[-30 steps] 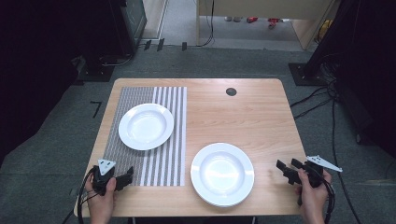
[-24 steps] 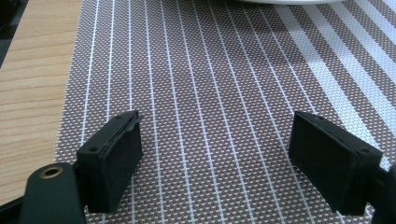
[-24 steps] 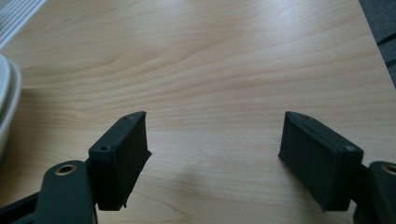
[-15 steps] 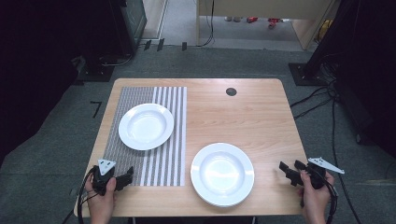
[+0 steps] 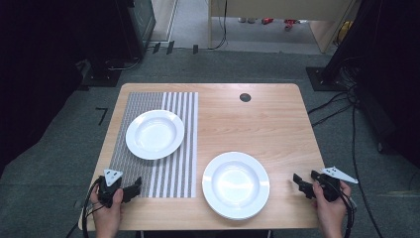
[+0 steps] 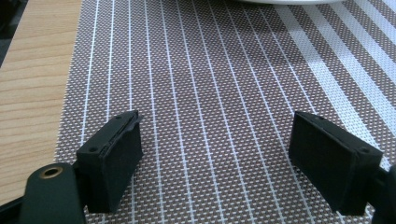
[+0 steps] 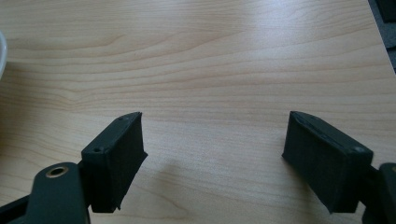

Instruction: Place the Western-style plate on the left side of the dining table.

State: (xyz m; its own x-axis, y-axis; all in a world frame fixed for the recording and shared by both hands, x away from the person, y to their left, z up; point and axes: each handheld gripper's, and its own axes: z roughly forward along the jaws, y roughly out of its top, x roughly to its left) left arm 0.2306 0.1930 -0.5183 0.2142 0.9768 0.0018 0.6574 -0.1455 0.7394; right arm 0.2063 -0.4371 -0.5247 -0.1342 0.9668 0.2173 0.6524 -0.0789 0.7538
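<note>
Two white plates wait: near plate (image 5: 236, 184) sits closer to right gripper (image 5: 303, 183); left gripper (image 5: 130, 189) too spread, empty.

Two round white ceramic plates sit on my table, both upright and empty. The far plate (image 5: 155, 134) rests on the brown and white striped woven placemat (image 5: 173, 168), toward my left, and its near rim (image 6: 287, 2) shows at the top of my left gripper view. The near plate (image 5: 236, 185) lies directly on the light wooden tabletop (image 5: 257, 124), just beside the placemat's right edge and close to my side; a sliver of its edge (image 7: 2, 58) shows in my right gripper view. The two plates are apart, not touching.
</note>
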